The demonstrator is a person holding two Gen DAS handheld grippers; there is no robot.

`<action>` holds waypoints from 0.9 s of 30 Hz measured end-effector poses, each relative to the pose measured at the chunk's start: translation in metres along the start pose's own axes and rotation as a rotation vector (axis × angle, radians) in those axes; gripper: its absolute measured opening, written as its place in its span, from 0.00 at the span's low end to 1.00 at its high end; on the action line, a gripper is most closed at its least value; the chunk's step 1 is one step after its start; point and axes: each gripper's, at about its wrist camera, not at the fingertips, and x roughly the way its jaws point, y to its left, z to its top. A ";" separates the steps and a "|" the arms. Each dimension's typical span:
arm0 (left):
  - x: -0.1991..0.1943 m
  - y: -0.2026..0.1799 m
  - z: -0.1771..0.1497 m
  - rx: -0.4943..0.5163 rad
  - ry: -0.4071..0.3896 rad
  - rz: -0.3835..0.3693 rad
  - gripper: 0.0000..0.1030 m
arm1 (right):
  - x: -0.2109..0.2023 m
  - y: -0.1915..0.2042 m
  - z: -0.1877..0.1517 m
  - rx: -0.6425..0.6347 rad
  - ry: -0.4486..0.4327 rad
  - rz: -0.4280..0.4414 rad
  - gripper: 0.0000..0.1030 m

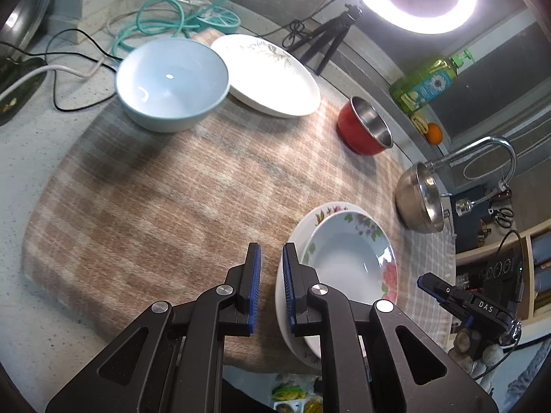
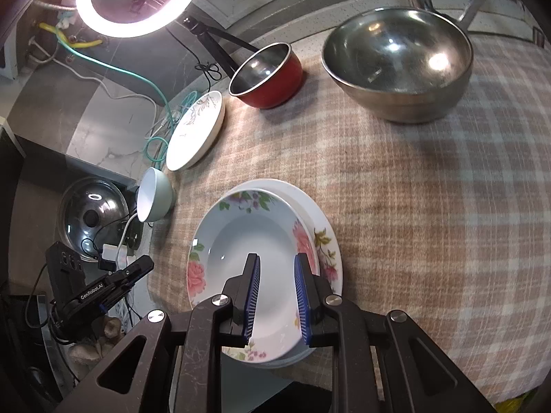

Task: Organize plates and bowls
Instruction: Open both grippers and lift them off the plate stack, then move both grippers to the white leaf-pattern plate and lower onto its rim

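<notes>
A floral bowl (image 1: 347,261) (image 2: 248,247) rests in a floral plate (image 1: 323,211) (image 2: 325,227) at the near edge of the plaid cloth. My left gripper (image 1: 271,251) hangs just left of that stack, shut with nothing in it; in the right wrist view the left gripper (image 2: 137,268) is off the cloth's left edge. My right gripper (image 2: 277,261) hovers over the floral bowl's near side, its jaws slightly open and gripping nothing. A light blue bowl (image 1: 172,82) (image 2: 153,199) and a white leaf-patterned plate (image 1: 272,72) (image 2: 194,130) sit at the cloth's far left.
A red bowl with a steel inside (image 1: 365,127) (image 2: 268,72) and a large steel bowl (image 1: 420,203) (image 2: 396,65) stand at the back right. Behind are a ring light (image 1: 411,3), a tripod (image 1: 330,38), cables (image 1: 155,24), a green soap bottle (image 1: 427,82) and a faucet (image 1: 489,148). A pot lid (image 2: 91,213) lies left.
</notes>
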 end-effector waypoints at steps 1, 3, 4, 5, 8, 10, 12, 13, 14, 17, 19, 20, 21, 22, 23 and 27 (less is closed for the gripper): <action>-0.003 0.002 0.001 -0.007 -0.011 0.004 0.11 | 0.000 0.000 0.002 -0.005 -0.003 0.002 0.18; -0.008 0.007 0.002 -0.018 -0.034 0.016 0.11 | -0.001 0.001 0.006 -0.012 -0.009 0.003 0.18; -0.011 0.009 0.003 -0.025 -0.048 0.023 0.11 | -0.001 0.001 0.010 -0.017 -0.013 0.004 0.18; -0.014 0.012 0.004 -0.031 -0.060 0.029 0.11 | -0.002 0.002 0.012 -0.025 -0.018 0.002 0.18; -0.023 0.019 0.006 -0.049 -0.092 0.053 0.11 | -0.004 0.005 0.020 -0.049 -0.037 -0.013 0.18; -0.027 0.021 0.008 -0.052 -0.107 0.065 0.11 | -0.006 0.007 0.025 -0.064 -0.041 -0.001 0.18; -0.031 0.024 0.010 -0.061 -0.113 0.072 0.11 | -0.007 0.010 0.028 -0.077 -0.042 -0.003 0.18; -0.033 0.026 0.011 -0.065 -0.115 0.074 0.11 | -0.007 0.012 0.030 -0.082 -0.040 0.002 0.18; -0.035 0.026 0.012 -0.065 -0.119 0.077 0.11 | -0.006 0.013 0.032 -0.085 -0.037 0.006 0.18; -0.041 0.027 0.017 -0.061 -0.127 0.087 0.11 | -0.002 0.020 0.036 -0.090 -0.019 0.026 0.18; -0.044 0.027 0.021 -0.059 -0.125 0.084 0.11 | 0.002 0.026 0.037 -0.095 -0.004 0.036 0.18; -0.045 0.026 0.023 -0.055 -0.122 0.082 0.11 | 0.005 0.030 0.037 -0.099 0.005 0.043 0.18; -0.046 0.026 0.025 -0.049 -0.119 0.081 0.11 | 0.008 0.035 0.039 -0.105 0.016 0.050 0.18; -0.046 0.026 0.028 -0.044 -0.115 0.081 0.11 | 0.010 0.039 0.039 -0.109 0.021 0.054 0.18; -0.046 0.026 0.031 -0.041 -0.112 0.080 0.11 | 0.012 0.045 0.040 -0.116 0.027 0.059 0.18; -0.043 0.027 0.050 -0.019 -0.092 0.068 0.11 | 0.018 0.067 0.048 -0.140 0.028 0.066 0.18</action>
